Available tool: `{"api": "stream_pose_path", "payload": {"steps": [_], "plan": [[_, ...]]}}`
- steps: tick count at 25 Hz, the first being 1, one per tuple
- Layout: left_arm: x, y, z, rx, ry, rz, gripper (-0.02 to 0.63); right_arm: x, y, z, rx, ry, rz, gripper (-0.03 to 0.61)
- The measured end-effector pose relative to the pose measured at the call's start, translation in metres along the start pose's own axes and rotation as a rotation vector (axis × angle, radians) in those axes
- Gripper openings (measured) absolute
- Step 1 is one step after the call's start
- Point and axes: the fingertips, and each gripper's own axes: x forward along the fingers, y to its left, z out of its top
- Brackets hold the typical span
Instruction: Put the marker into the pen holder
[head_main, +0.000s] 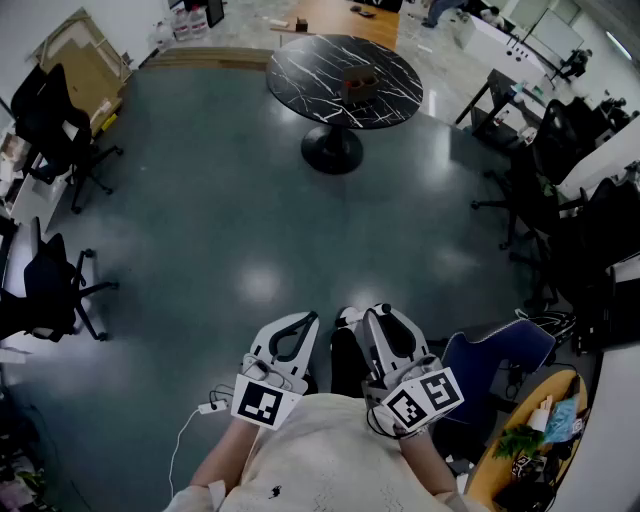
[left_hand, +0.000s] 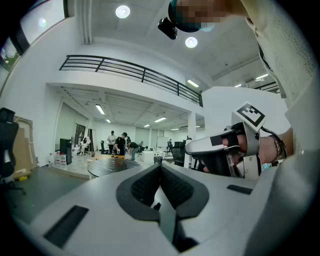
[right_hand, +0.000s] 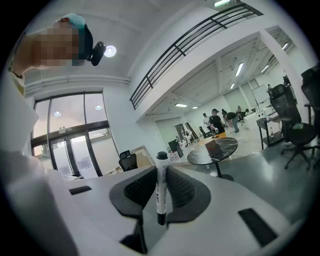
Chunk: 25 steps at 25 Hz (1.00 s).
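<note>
A white marker (right_hand: 161, 187) with a black cap stands upright between the pads of my right gripper (right_hand: 160, 170), which is shut on it. My left gripper (left_hand: 160, 167) is shut with nothing in it. In the head view both grippers, the left (head_main: 300, 325) and the right (head_main: 378, 316), are held side by side close to the person's chest, pointing forward. Far ahead stands a round black marble table (head_main: 310, 60) with a small brown pen holder (head_main: 358, 88) on it. The right gripper view also shows the pen holder (right_hand: 214, 147) on that table (right_hand: 229, 144), far off.
Dark grey floor lies between me and the table. Black office chairs (head_main: 55, 130) stand at the left, more chairs (head_main: 540, 160) and desks at the right. A blue chair (head_main: 495, 355) and a wooden side table (head_main: 505, 460) are near my right. Several people stand far behind.
</note>
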Motion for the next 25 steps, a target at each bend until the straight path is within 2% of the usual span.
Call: {"api": "stream_pose_path", "payload": {"steps": [4, 9, 14, 18, 25], "plan": [[0.057, 0.003, 0.008, -0.020, -0.009, 0.036, 0.012, 0.023, -0.051, 0.021, 0.009, -0.001, 0.004, 0.083], [0.145, 0.015, 0.009, -0.022, 0.024, 0.058, 0.012, 0.066, -0.122, 0.059, -0.001, -0.012, 0.023, 0.083], [0.245, 0.021, 0.018, 0.044, 0.036, 0.095, 0.012, 0.097, -0.200, 0.109, -0.007, -0.022, 0.054, 0.083], [0.313, 0.017, 0.024, 0.035, 0.038, 0.115, 0.012, 0.119, -0.263, 0.142, -0.022, -0.004, 0.065, 0.083], [0.384, 0.025, 0.024, 0.000, 0.047, 0.151, 0.012, 0.155, -0.327, 0.178, -0.010, 0.012, 0.076, 0.083]]}}
